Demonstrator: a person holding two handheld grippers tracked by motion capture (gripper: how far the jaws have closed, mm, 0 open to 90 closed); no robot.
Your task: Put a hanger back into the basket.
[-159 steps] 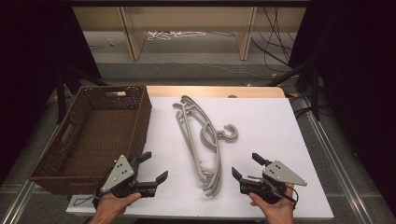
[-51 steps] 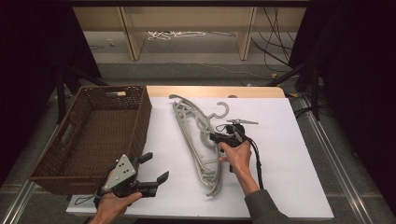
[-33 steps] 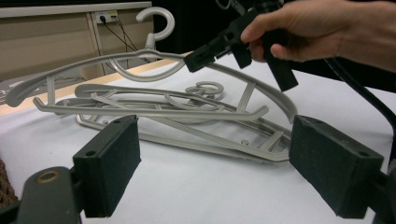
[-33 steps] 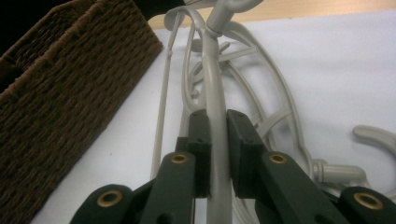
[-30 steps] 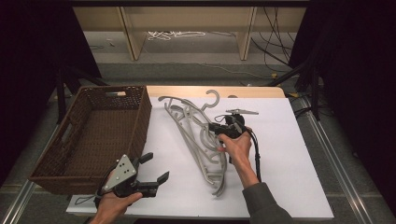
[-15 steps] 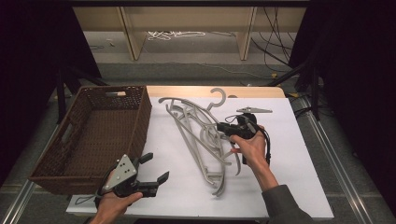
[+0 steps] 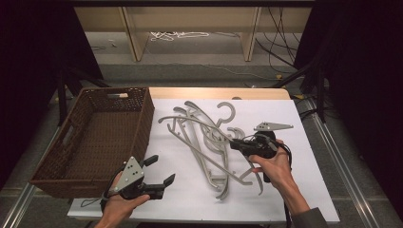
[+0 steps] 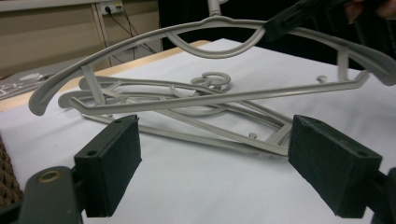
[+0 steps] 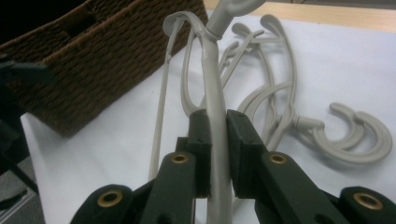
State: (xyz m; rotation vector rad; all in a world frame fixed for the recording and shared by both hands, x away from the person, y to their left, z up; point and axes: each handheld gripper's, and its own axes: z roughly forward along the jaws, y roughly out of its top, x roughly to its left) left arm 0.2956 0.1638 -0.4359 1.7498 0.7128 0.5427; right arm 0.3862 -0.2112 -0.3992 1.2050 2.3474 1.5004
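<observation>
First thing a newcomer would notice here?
The right gripper, shut on a grey hanger lifted off the pile of hangers mid-table. Next, the brown wicker basket at the left, with the open left gripper in front of it.

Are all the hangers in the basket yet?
Not yet: the basket has no hangers in it. The right gripper pinches one grey hanger, raised above the pile on the white table. The left gripper waits open. Every hanger is left to move.

Left claw (image 8: 215,163) pads wide apart above white tabletop (image 8: 196,186); lifted grey hanger (image 8: 187,39) over hanger pile (image 8: 187,107) beyond.
</observation>
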